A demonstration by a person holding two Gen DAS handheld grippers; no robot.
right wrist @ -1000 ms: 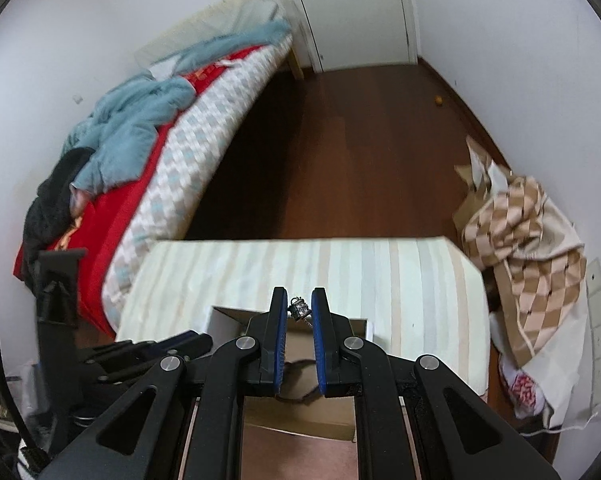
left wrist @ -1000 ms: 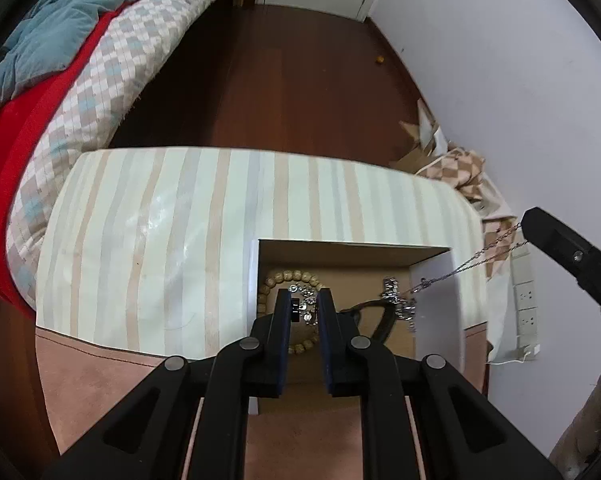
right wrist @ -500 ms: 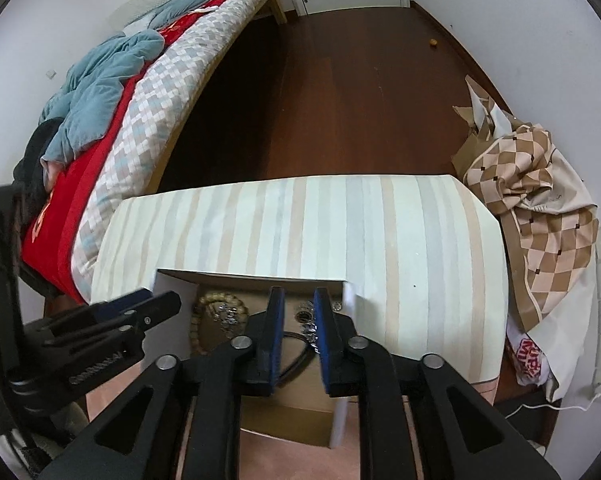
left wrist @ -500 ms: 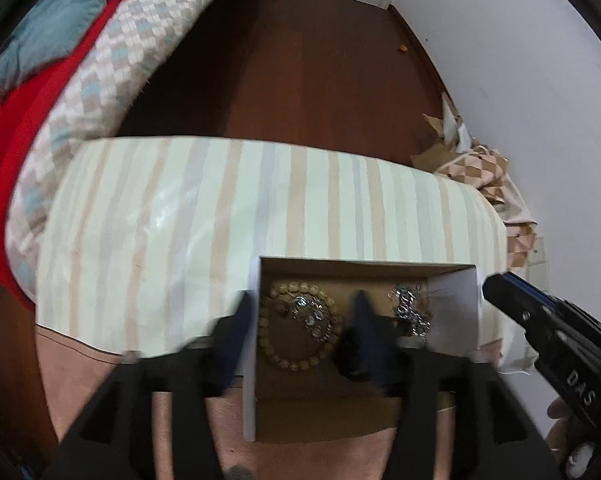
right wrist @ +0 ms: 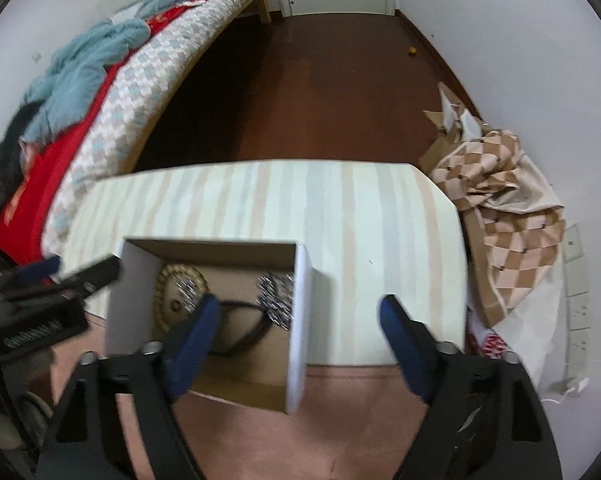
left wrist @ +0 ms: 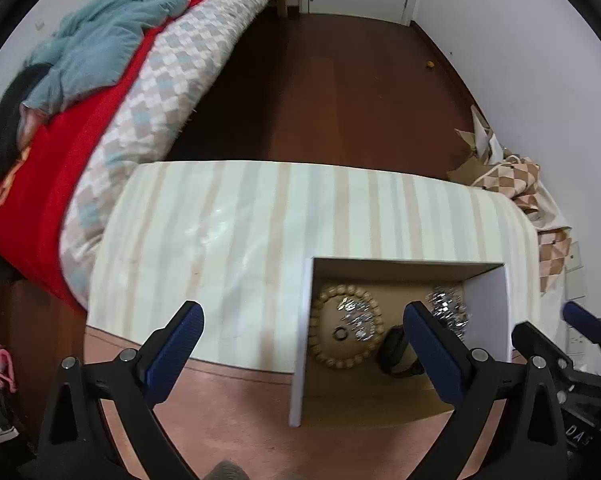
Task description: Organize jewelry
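An open cardboard box (left wrist: 300, 336) (right wrist: 298, 320) sits at the near edge of the striped table. Inside lie a wooden bead bracelet (left wrist: 346, 330) (right wrist: 172, 280) with a silver piece and a small ring in its middle, a heap of silver chain (left wrist: 446, 308) (right wrist: 276, 296) at the right, and a black band (left wrist: 394, 354) (right wrist: 240, 326). My left gripper (left wrist: 302, 318) is open and empty, its jaws straddling the box's left wall. My right gripper (right wrist: 300, 312) is open and empty, its jaws straddling the box's right wall.
The striped tablecloth (left wrist: 260, 220) (right wrist: 360, 216) covers the table beyond the box. A bed (left wrist: 120, 100) with red and checkered bedding stands at the left. Dark wood floor (left wrist: 340, 80) lies ahead. Checkered cloth and cardboard (right wrist: 500, 184) are piled by the right wall.
Both grippers went from shut to wide open. The silver chain the right gripper carried and the piece the left held now lie in the box. Both grippers pulled back.
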